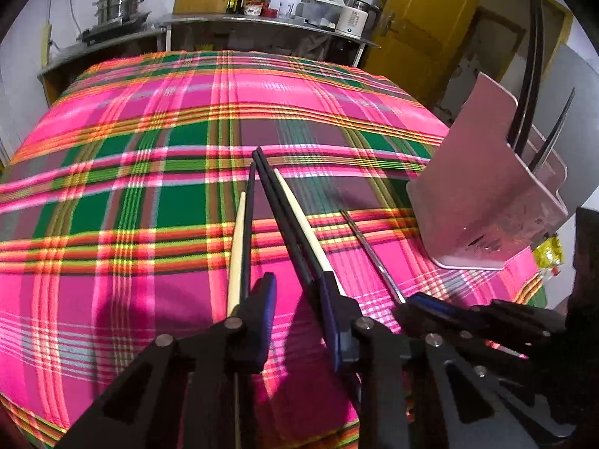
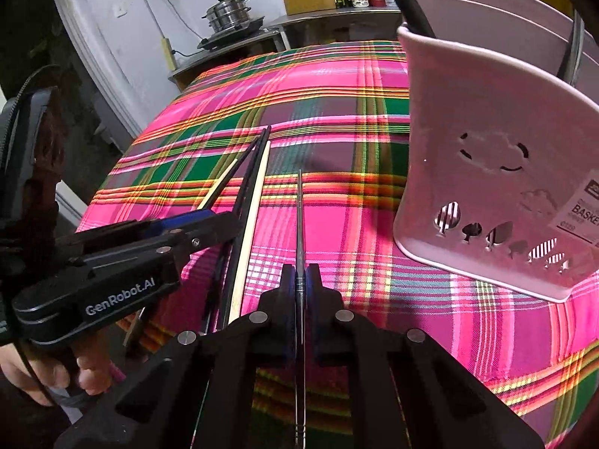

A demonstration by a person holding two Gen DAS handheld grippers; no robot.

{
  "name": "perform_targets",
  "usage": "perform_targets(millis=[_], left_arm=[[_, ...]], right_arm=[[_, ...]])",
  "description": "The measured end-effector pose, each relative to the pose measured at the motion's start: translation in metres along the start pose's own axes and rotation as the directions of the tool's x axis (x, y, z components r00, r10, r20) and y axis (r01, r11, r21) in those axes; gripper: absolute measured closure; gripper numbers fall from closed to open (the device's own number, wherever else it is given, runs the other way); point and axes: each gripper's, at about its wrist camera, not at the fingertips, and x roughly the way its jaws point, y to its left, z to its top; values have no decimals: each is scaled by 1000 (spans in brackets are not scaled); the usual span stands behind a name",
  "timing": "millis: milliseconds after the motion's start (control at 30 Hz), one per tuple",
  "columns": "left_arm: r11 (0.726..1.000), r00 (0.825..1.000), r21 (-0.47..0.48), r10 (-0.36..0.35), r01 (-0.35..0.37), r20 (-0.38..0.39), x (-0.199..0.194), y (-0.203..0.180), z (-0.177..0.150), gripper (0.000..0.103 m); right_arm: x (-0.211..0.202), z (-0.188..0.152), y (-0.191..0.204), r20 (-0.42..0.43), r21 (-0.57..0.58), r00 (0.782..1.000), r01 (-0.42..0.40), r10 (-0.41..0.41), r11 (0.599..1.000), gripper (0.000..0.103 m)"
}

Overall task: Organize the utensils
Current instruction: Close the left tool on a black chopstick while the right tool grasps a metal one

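Several chopsticks, black (image 1: 279, 209) and cream (image 1: 236, 250), lie fanned on the plaid tablecloth (image 1: 149, 149). My left gripper (image 1: 299, 295) is over their near ends with its jaws apart. The black pair runs in along the right pad, the left cream one passes outside the left finger, and cloth shows in the gap. My right gripper (image 2: 299, 273) is shut on a thin metal utensil (image 2: 300, 217), which points away over the cloth. The right gripper (image 1: 411, 303) also shows at the lower right of the left wrist view. A pink utensil basket (image 2: 486, 149) stands to the right and holds dark utensils (image 1: 535, 56).
A person's hand (image 2: 56, 374) holds the left gripper (image 2: 228, 224). Behind the table runs a metal counter (image 1: 262, 22) with a steamer pot (image 1: 119, 3), bottles and a white kettle (image 1: 353, 17). A yellow door (image 1: 430, 18) is at the back right. The cloth falls away at the table's edges.
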Motion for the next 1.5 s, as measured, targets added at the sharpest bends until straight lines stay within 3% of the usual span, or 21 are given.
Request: perform_targets(millis=[200,333,800,1500], left_arm=[[999,999,28,46,-47,7,2,-4,2,77],[995,997,51,82,-82,-1,3,-2,4,91],[999,999,31,21,-19,-45,-34,9,-42,95],[992,996,126,41,-30,-84,3,-7,7,91]], right_arm=[[-2,-3,-1,3,6,1000,4,-4,1000,97],[-5,-5,-2,4,12,1000,13,-13,1000,97],[-23,-28,-4,-19,5,999,32,-32,999,97],[9,12,6,-50,-39,997,55,-57,998,96]])
